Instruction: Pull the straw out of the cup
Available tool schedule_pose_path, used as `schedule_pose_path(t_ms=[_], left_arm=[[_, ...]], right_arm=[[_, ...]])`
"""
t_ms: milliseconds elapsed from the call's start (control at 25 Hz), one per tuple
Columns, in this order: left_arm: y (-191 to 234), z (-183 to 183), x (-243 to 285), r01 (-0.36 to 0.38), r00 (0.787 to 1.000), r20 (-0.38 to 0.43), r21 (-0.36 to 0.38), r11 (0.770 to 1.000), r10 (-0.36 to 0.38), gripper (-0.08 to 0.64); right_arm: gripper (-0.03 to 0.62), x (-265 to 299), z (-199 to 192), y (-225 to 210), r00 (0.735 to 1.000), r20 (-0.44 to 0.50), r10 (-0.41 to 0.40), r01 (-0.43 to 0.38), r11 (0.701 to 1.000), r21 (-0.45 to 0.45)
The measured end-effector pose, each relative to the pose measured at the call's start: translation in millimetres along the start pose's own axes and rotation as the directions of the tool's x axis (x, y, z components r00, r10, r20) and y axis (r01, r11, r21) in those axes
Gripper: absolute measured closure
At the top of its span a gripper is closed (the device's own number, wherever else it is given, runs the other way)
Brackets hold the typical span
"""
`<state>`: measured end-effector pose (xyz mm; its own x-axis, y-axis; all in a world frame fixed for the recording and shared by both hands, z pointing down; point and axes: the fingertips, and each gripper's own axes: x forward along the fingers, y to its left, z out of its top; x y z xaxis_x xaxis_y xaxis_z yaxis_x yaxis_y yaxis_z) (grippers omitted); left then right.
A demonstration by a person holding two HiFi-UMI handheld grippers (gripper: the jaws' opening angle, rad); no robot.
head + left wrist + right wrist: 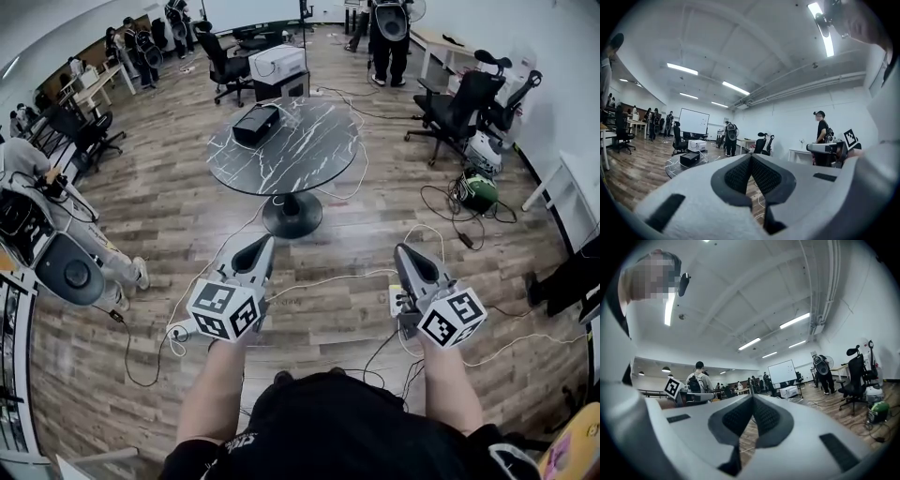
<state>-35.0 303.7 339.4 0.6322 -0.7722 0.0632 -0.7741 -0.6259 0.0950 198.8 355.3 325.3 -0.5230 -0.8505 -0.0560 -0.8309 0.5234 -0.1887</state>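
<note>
Straw and cup are too small to pick out; I judge they stand on the round marble worktop (319, 141) ahead, near the black box (255, 124). The left claw (266, 242) and right claw (402, 249) are both clenched on nothing, well short of it. This looks like the approach; next, close in and unclench a claw.
</note>
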Motion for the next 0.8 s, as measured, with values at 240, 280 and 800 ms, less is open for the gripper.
schedule_pose_path(t_ms=[240, 280, 800], left_arm=[[-43, -7, 15, 0.042, 0.999, -0.013, 0.003, 0.999, -0.042, 0.552], [-48, -9, 16, 0.050, 0.999, -0.019, 0.002, 0.999, -0.050, 0.552], [-37, -19, 52, 0.099, 0.995, -0.014, -0.022, 0.995, -0.099, 0.552]], right_arm=[[0.586, -28, -6, -26, 1.000, -0.020, 0.000, 0.001, 1.000, 0.025], [0.586, -31, -7, -28, 1.000, -0.022, -0.002, 0.003, 0.999, 0.032], [0.586, -7, -17, -56, 0.998, -0.064, -0.018, 0.021, 0.999, 0.044]])
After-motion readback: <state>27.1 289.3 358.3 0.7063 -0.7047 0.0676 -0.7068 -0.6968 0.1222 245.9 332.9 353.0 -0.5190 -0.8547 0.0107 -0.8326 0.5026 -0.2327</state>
